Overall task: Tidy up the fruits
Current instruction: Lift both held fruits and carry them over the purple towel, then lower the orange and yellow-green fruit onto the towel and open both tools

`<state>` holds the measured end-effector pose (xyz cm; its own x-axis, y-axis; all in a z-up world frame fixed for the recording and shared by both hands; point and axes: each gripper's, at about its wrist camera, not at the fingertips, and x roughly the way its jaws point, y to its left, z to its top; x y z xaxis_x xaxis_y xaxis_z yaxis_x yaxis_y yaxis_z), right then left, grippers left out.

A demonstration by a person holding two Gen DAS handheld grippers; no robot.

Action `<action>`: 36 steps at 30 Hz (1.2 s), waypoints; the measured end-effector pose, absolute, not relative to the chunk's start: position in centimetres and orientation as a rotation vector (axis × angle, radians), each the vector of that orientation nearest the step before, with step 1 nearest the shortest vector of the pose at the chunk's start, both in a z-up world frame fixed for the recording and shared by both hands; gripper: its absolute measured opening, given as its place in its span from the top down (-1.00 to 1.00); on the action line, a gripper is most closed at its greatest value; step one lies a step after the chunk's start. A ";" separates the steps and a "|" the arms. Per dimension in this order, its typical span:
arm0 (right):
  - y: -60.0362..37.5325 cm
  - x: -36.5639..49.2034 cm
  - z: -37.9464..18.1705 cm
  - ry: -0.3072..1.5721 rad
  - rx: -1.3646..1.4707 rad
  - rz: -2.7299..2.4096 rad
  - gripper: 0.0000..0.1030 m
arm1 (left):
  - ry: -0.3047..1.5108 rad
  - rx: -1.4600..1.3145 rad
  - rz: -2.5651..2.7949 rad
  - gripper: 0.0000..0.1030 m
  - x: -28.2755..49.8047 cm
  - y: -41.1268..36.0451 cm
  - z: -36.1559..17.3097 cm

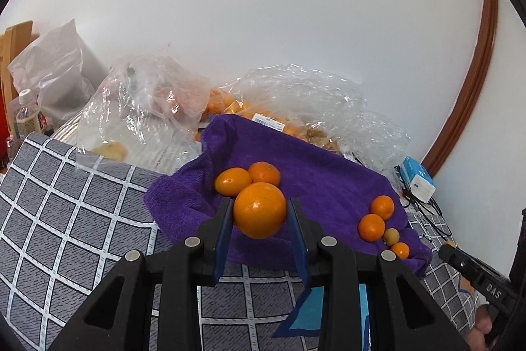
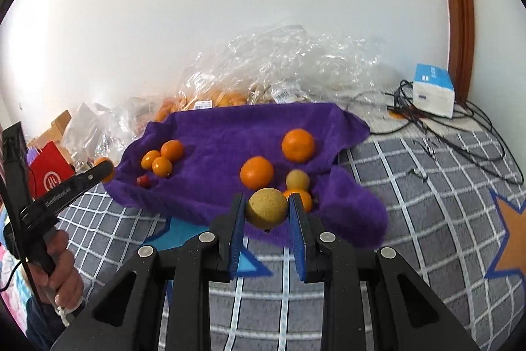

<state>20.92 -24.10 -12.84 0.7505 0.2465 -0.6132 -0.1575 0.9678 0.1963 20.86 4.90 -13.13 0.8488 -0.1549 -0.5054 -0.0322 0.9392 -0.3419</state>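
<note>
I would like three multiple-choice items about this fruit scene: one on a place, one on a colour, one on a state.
1. Where do the loose fruits lie?
A. on a purple towel
B. in a red bowl
C. on bare floor

2. What colour is the fruit in the right tongs?
A. green
B. yellowish-tan
C. bright red

3. What state are the left tongs in?
A. wide open, empty
B. out of view
C. shut on an orange

Answers:
1 A: the purple towel bears them.
2 B: the right tongs clamp a yellowish-tan fruit.
3 C: the left tongs squeeze the orange.
</note>
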 end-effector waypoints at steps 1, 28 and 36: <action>-24.0 21.3 -12.8 0.692 0.131 0.224 0.49 | 0.559 -0.351 -0.063 0.39 20.9 5.0 -13.2; -20.4 29.6 -18.6 0.902 0.101 0.298 0.49 | 0.814 -0.187 -0.115 0.39 27.8 0.9 -14.2; -20.2 29.4 -18.4 0.876 0.069 0.282 0.49 | 0.844 -0.163 -0.120 0.39 28.9 0.2 -15.6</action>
<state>29.39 -20.25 -18.35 0.6055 0.2718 -0.7480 -0.2158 0.9607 0.1745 28.87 0.21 -15.56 0.6588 -0.1697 -0.7329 0.0405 0.9808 -0.1908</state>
